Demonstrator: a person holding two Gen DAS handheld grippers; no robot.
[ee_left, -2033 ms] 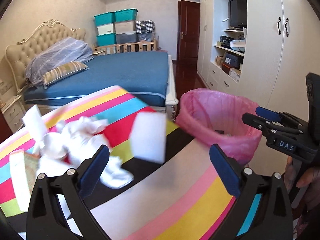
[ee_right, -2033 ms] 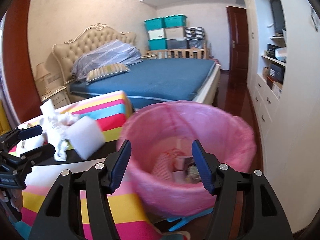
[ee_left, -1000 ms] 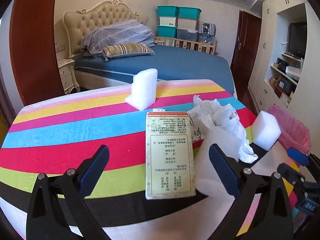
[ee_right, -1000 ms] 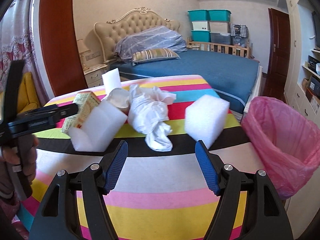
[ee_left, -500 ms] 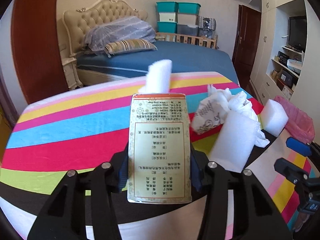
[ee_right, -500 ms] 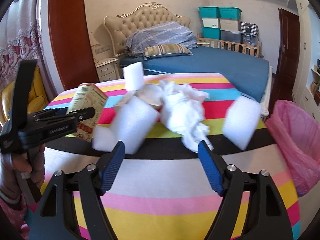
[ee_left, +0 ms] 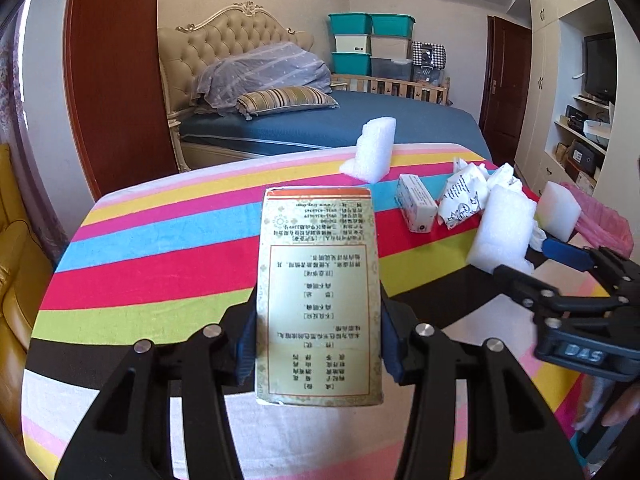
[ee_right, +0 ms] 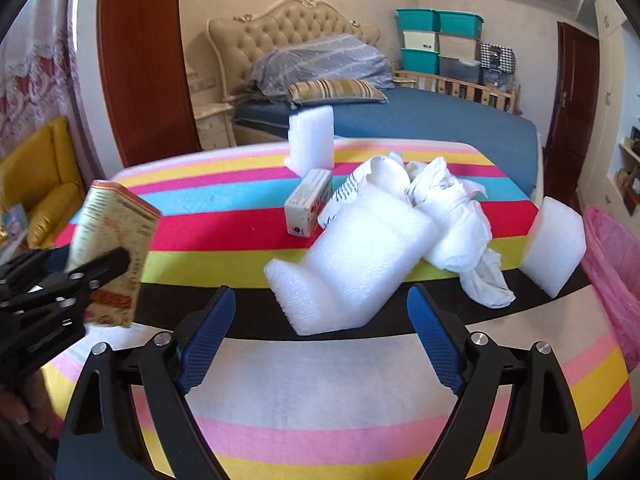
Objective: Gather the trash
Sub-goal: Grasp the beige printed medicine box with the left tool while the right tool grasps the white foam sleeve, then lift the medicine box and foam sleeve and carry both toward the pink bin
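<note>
The left gripper (ee_left: 318,346) is clamped on the sides of a tall printed carton (ee_left: 318,300), held upright above the striped table (ee_left: 160,248). The right gripper (ee_right: 320,332) has nothing between its jaws, which are opening; it points at a long foam piece (ee_right: 352,268). Beyond the foam piece lie a small box (ee_right: 308,208) and crumpled tissue (ee_right: 452,224). A foam block (ee_right: 554,246) sits right of the foam piece, beside the pink bin bag (ee_right: 612,276) at the table edge
</note>
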